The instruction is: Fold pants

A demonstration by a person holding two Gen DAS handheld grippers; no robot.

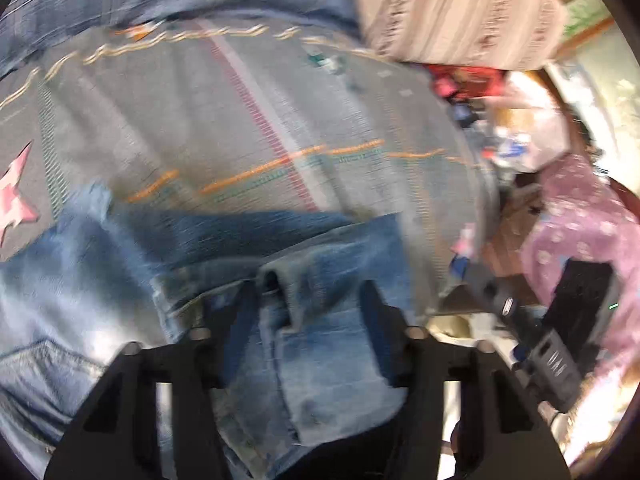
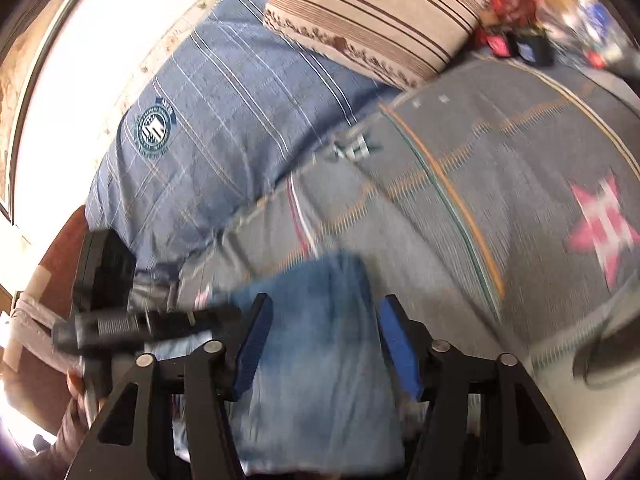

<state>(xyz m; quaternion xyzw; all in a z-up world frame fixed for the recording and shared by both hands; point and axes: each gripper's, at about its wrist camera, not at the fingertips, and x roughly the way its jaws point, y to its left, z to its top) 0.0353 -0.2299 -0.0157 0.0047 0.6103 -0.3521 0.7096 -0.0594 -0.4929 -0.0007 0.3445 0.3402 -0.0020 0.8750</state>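
Observation:
The pants are light blue jeans lying on a grey patterned blanket. In the left wrist view my left gripper has its jaws spread wide, with a bunched fold of denim and a belt loop between the fingers. In the right wrist view my right gripper also has its blue-padded fingers wide apart, with a strip of the jeans running between them. I cannot tell if either gripper pinches the cloth. Both views are motion-blurred.
A blue plaid duvet and a striped beige pillow lie at the bed's far side. The other gripper's black body shows at left. Cluttered items and pink cloth sit off the bed's right edge.

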